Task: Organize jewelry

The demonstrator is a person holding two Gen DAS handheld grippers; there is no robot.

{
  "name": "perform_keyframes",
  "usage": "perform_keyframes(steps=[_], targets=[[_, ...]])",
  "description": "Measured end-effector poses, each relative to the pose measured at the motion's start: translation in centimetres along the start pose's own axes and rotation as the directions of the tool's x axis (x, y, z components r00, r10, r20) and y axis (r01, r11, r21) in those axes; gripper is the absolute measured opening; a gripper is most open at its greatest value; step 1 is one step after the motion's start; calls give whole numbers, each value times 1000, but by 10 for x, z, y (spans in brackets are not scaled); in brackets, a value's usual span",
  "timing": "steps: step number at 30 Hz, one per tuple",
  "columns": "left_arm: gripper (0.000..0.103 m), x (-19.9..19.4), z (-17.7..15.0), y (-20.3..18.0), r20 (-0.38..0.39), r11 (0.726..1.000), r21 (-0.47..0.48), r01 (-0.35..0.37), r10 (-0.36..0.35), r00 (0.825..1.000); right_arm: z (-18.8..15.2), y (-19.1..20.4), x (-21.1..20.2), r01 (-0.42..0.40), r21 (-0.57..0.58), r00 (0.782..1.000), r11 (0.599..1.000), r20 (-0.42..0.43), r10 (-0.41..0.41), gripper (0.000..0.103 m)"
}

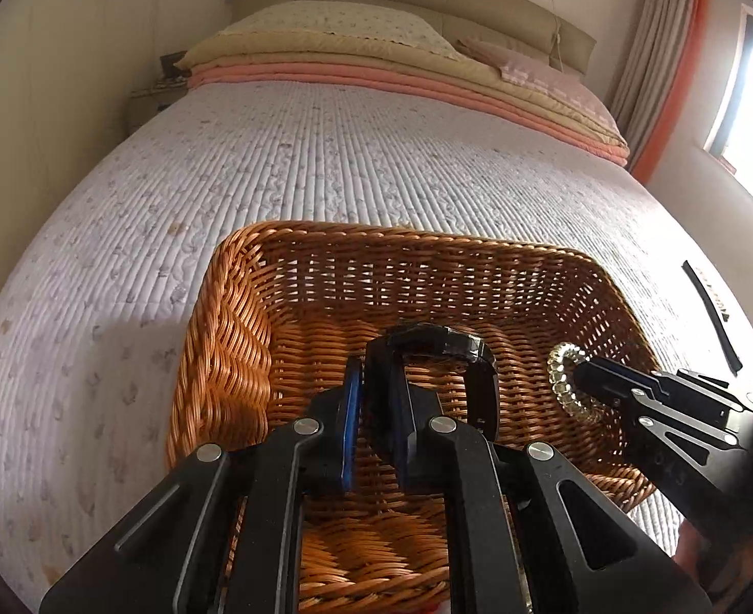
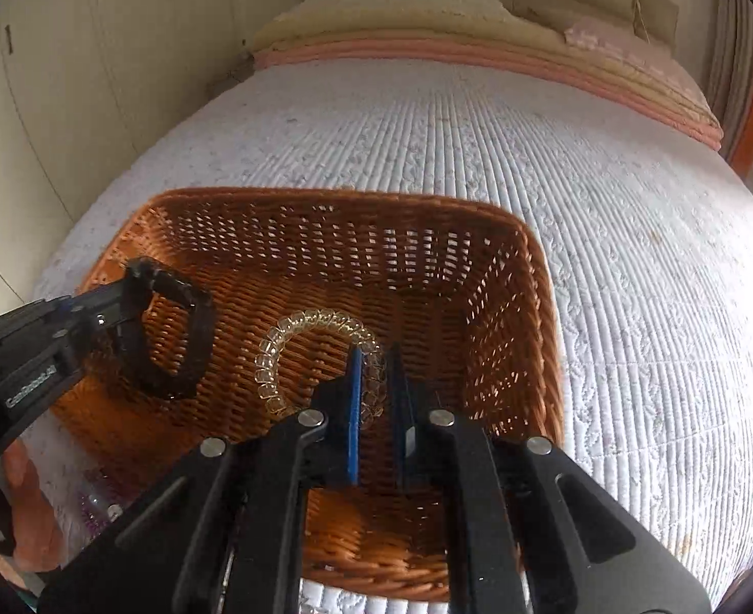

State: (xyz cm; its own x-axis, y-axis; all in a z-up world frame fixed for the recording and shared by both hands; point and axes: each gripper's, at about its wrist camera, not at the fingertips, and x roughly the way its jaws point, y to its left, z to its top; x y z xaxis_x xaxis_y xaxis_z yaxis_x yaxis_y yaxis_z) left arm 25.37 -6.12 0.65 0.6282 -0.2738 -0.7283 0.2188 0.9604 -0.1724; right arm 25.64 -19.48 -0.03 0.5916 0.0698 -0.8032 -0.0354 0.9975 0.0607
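A brown wicker basket (image 1: 223,337) (image 2: 535,317) stands on the bed. My left gripper (image 1: 376,384) is shut on a black bracelet (image 1: 443,340), held over the basket's inside; it also shows in the right wrist view (image 2: 115,307) with the black bracelet (image 2: 192,327). My right gripper (image 2: 376,373) is shut on a clear beaded bracelet (image 2: 294,325), held over the basket's right part; it shows in the left wrist view (image 1: 589,376) with the beaded bracelet (image 1: 563,378).
The bed has a white quilted cover (image 1: 325,163). Folded blankets and pillows (image 1: 376,61) lie at the head. A black strap (image 1: 711,314) lies on the bed right of the basket. Small purple beaded items (image 2: 92,506) lie left of the basket.
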Motion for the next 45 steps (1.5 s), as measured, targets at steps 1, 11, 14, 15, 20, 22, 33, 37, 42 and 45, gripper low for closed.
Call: perform_keyframes(steps=[1, 11, 14, 15, 20, 22, 33, 37, 42, 45], targets=[[10, 3, -1, 1, -6, 1000, -3, -3, 3, 1000, -2, -2, 9, 9, 7, 1000, 1000, -8, -9, 8], [46, -66, -8, 11, 122, 994, -1, 107, -106, 987, -17, -21, -35, -65, 81, 996, 995, 62, 60, 29], [52, -113, -20, 20, 187, 988, 10, 157, -156, 970, -26, -28, -64, -116, 98, 988, 988, 112, 105, 45], [53, -128, -25, 23, 206, 986, 16, 163, -163, 965, -33, -27, -77, -133, 97, 984, 986, 131, 119, 45], [55, -182, -61, 38, 242, 988, 41, 152, -157, 957, -70, -13, -119, -138, 57, 973, 989, 193, 125, 45], [55, -191, -79, 45, 228, 986, 26, 167, -169, 959, -87, -11, -127, -119, 34, 971, 992, 212, 109, 45], [49, -129, -150, 64, 17, 980, -66, 186, -185, 982, -144, -13, -88, -96, 34, 990, 995, 106, 92, 36], [38, -99, -155, 68, -86, 974, -92, 207, -214, 973, -143, -11, -72, -65, 16, 996, 998, 62, 64, 35], [32, -74, -152, 66, -146, 976, -85, 201, -212, 966, -136, -13, -54, -34, 24, 999, 999, 24, 33, 35], [32, -68, -150, 54, -156, 988, -27, 152, -154, 976, -134, -11, -45, -24, 15, 1000, 1000, -1, 24, 34]])
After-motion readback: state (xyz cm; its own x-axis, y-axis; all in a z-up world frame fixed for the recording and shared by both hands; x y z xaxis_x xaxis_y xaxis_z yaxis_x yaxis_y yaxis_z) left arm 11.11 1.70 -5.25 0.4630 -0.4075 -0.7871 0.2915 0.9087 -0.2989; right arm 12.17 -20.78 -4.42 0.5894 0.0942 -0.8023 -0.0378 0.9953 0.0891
